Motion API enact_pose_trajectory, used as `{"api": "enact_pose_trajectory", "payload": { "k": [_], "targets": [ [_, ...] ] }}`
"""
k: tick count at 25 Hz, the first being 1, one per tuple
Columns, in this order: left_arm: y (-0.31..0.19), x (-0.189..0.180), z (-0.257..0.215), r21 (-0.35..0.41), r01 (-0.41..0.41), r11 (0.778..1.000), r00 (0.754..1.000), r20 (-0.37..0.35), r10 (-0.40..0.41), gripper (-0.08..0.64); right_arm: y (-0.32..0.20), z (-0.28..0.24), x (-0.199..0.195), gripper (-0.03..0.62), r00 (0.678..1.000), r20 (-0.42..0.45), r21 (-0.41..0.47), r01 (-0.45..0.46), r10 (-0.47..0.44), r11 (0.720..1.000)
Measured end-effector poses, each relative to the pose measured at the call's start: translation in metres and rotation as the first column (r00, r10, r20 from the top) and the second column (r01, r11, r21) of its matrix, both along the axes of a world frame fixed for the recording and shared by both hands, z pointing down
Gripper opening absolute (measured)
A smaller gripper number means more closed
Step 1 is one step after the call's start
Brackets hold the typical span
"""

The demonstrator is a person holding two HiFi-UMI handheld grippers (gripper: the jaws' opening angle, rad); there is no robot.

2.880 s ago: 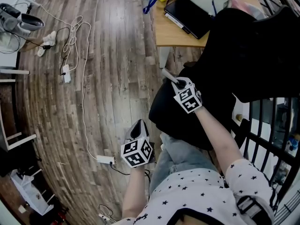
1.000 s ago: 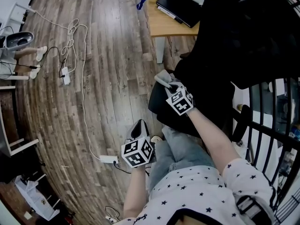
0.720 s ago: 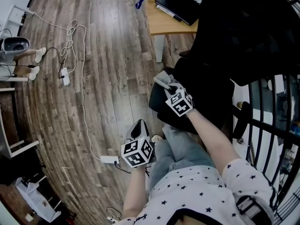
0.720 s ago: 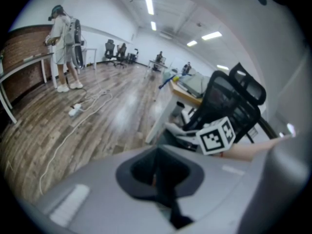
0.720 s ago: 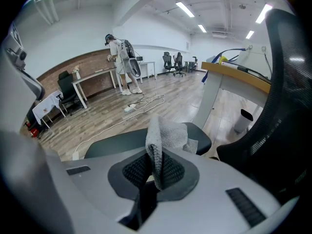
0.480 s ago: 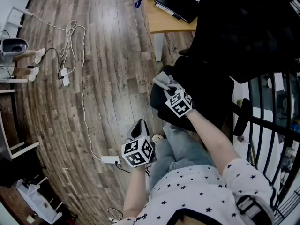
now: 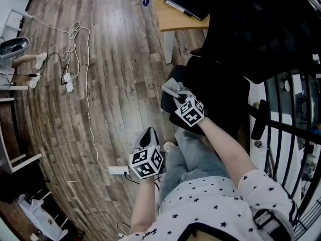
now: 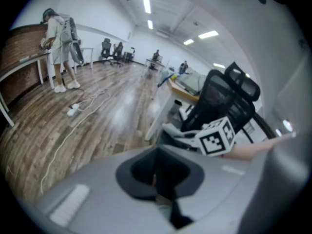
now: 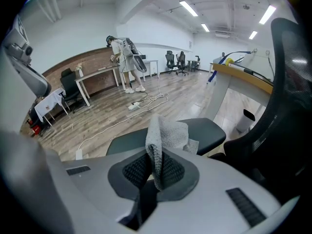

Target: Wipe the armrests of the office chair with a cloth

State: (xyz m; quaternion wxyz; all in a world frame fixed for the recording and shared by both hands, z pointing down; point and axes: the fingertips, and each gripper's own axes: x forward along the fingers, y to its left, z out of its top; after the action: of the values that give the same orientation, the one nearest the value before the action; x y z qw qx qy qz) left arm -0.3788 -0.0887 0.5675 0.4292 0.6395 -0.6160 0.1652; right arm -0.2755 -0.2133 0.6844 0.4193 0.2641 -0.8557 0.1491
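The black office chair stands to my right in the head view, its tall back behind the seat and one armrest showing at the far side. My right gripper is shut on a grey cloth and hangs over the seat's front left corner. In the right gripper view the cloth stands up folded between the jaws of my right gripper, with the dark seat pad just beyond. My left gripper hangs low over the floor, shut and empty, apart from the chair.
A wooden desk with a dark flat device stands beyond the chair. White cables and a power strip lie on the plank floor. A black metal railing runs at the right. A person stands far off.
My right gripper has carried the cloth a little left and toward me, from over the chair seat to its front left corner. The left gripper has stayed where it was.
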Motion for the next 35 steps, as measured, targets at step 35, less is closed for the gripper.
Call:
{"api": "enact_pose_trajectory", "payload": {
  "k": [35],
  "targets": [
    [0.042, 0.000, 0.002, 0.012, -0.042, 0.999, 0.999, -0.012, 0.042, 0.008, 0.071, 0.001, -0.025, 0.026, 0.998, 0.005, -0.008, 0.058, -0.058, 0.998]
  ]
}}
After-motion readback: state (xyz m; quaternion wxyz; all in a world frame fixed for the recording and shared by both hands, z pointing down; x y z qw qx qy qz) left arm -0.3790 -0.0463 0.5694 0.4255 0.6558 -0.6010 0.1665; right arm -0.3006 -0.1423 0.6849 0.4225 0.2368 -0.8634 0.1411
